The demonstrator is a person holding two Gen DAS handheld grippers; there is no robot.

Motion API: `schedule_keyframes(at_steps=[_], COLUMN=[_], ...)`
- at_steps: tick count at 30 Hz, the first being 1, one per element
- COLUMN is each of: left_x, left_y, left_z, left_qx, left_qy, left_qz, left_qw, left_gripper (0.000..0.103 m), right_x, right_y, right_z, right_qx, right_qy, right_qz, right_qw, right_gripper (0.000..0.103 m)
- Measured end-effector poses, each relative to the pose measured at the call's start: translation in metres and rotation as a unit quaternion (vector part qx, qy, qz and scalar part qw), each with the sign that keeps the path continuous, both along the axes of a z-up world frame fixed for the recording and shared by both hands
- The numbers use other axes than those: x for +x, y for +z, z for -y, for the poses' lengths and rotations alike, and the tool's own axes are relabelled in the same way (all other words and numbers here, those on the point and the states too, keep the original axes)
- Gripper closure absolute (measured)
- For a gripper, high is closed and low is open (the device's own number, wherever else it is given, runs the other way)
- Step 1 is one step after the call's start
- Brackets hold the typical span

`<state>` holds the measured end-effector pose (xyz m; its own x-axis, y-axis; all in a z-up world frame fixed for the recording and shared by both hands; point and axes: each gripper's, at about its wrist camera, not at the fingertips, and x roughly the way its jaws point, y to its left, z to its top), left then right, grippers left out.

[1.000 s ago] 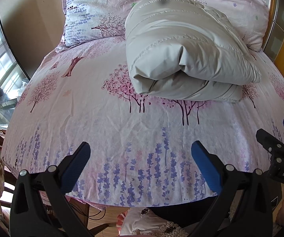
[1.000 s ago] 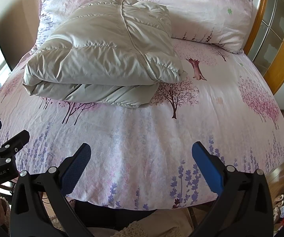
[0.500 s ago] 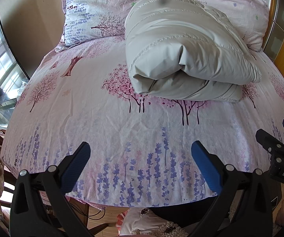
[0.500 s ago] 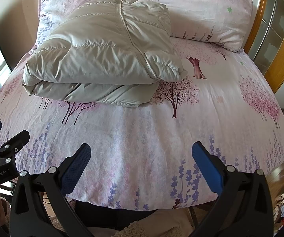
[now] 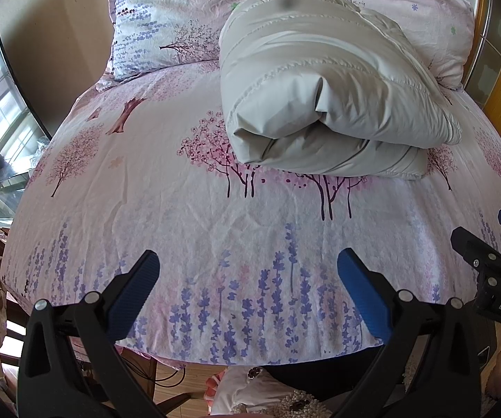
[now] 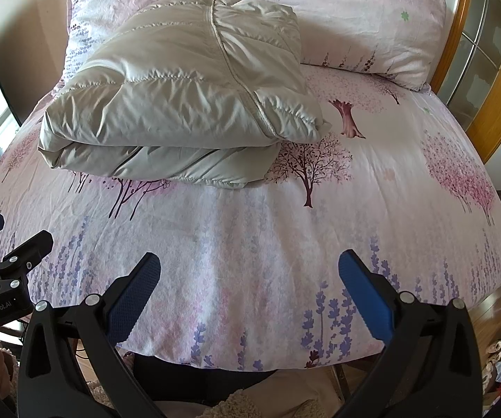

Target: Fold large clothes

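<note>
Nothing has shifted over the last second: the folded grey puffer jacket (image 5: pixel 323 97) lies as it did, and both tools hang where they were. That stillness reads as the fold being finished, the bundle doubled over itself with its open edges facing the foot of the bed (image 5: pixel 180 209), so the task looks done or very nearly so

From the left wrist view, the left hand-held gripper (image 5: pixel 248 278) sits low at 6 o'clock, over the lavender-printed edge of the bed, level and pointing toward the headboard. Its blue pads are spread wide with nothing between them. The jacket lies at about 1 o'clock from it, well apart, its far end against the pillows (image 5: pixel 166 17). The other tool pokes into this view at 3 o'clock

From the right wrist view, the right hand-held gripper (image 6: pixel 249 280) holds the same low, level pose at 6 o'clock, jaws wide and empty. Here the jacket (image 6: pixel 187 104) sits at about 11 o'clock, well clear of the pads, resting flat on the bed (image 6: pixel 389 191) just beside a pink pillow (image 6: pixel 355 17)
</note>
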<state>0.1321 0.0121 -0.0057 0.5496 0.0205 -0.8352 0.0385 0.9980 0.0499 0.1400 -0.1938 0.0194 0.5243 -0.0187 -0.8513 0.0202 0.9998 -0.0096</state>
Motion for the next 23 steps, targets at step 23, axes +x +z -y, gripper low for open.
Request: schedule_keyframes(at_steps=[23], left_x=[0.0004], left_y=[-0.0020], left_z=[0.0016], left_qx=[0.002], left_qy=[-0.005], left_qz=[-0.002], left_qw=[1.0000], left_gripper=[0.002], right_x=[-0.0004], right_y=[-0.0039], right_z=[-0.0010], right_qx=[0.004], right_qy=[-0.002], right_qz=[-0.004], right_qw=[1.000], right_gripper=[0.001])
